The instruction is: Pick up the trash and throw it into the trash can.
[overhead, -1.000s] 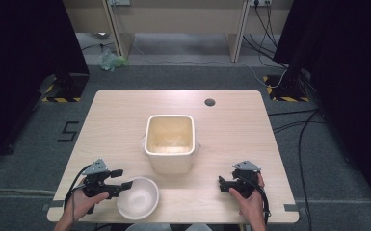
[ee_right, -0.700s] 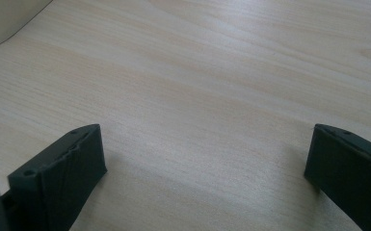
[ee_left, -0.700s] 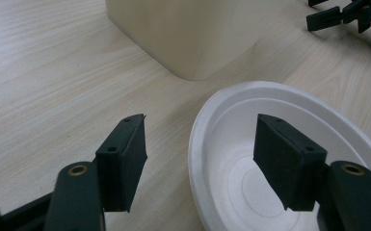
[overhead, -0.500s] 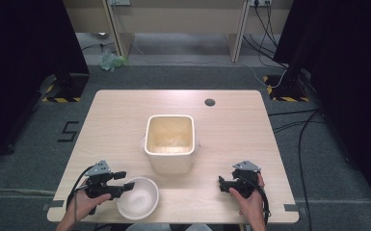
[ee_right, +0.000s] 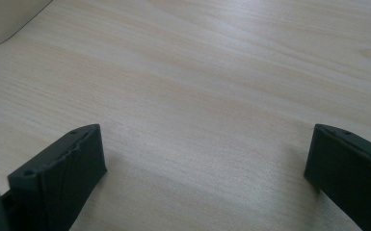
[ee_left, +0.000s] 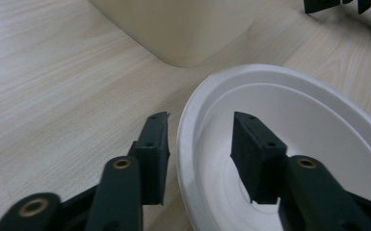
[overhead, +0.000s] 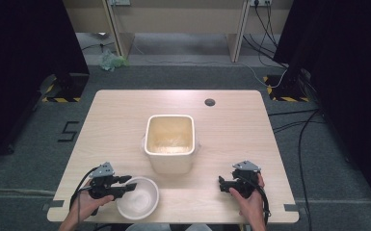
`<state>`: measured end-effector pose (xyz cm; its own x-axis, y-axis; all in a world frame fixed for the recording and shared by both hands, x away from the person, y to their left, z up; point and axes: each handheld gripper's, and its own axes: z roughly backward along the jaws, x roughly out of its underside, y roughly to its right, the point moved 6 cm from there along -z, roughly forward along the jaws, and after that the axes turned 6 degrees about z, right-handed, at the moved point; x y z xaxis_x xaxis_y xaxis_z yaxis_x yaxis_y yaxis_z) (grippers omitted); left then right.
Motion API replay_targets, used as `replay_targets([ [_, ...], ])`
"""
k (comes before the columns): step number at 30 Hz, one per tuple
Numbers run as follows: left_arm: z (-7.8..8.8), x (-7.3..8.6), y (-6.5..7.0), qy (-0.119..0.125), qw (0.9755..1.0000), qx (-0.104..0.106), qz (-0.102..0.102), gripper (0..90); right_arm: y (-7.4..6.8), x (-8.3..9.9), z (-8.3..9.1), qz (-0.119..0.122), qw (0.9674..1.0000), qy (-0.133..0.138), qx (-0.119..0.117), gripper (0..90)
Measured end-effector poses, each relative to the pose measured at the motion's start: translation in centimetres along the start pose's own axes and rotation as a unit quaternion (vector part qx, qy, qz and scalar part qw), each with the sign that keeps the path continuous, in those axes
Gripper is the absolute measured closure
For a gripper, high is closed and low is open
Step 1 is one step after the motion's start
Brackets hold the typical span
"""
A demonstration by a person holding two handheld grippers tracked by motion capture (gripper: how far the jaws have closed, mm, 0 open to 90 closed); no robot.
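My left gripper (ee_left: 200, 144) sits at the near left of the table, jaws straddling the rim of the white bowl (ee_left: 289, 125): one jaw outside the wall, one inside. The jaws have just been closing on that rim; a sliver of gap shows on both sides, so no pinch yet, I judge. Compared with a second ago the jaws are clearly narrower, while the hand has barely shifted and the bowl lies where it was. That means the grab is nearly made; next I'd finish the squeeze and lift. In the high view the left gripper (overhead: 125, 185) is at the bowl's (overhead: 137, 198) left edge, the bowl near the front edge of the table (overhead: 250, 120), just in front of the tall cream bin (overhead: 169, 144). The bin stands mid-table, near the bowl but apart; it seems the likely place for the bowl, a guess only. My right gripper (overhead: 224, 183) rests near the right front, jaws wide apart, nothing between them but bare wood, well apart from bowl and bin. A dark round cap (overhead: 209, 102) sits in the table far behind the bin. Nothing blocks the lift; the thin rim could slip or tip the bowl if the pinch is shallow.
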<state>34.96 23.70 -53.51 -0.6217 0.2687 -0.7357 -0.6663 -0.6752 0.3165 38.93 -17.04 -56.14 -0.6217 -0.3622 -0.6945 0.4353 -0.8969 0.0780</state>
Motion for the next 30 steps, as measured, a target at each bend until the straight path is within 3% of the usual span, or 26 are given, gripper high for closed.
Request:
replay_targets([
  [4, -0.1, 0.1, -0.2, 0.002, 1.0, 0.0, -0.005, 67.0, 0.0, 0.0, 0.0, 0.0, 1.0, 0.0, 0.0, 0.5],
  [8, 0.2, 0.0, -0.2, 0.011, 0.9998, 0.017, 0.002, 79.0, 0.0, 0.0, 0.0, 0.0, 1.0, 0.0, 0.0, 0.5],
  [21, 1.4, -1.2, 0.8, 0.048, 0.9982, 0.037, -0.003, 82.6, 0.0, 0.0, 0.0, -0.001, 1.0, -0.001, -0.001, 0.5],
  [30, 2.6, -2.5, 1.1, 0.076, 0.9966, 0.031, -0.014, 84.7, 0.0, 0.0, 0.0, -0.002, 1.0, -0.001, -0.001, 0.5],
])
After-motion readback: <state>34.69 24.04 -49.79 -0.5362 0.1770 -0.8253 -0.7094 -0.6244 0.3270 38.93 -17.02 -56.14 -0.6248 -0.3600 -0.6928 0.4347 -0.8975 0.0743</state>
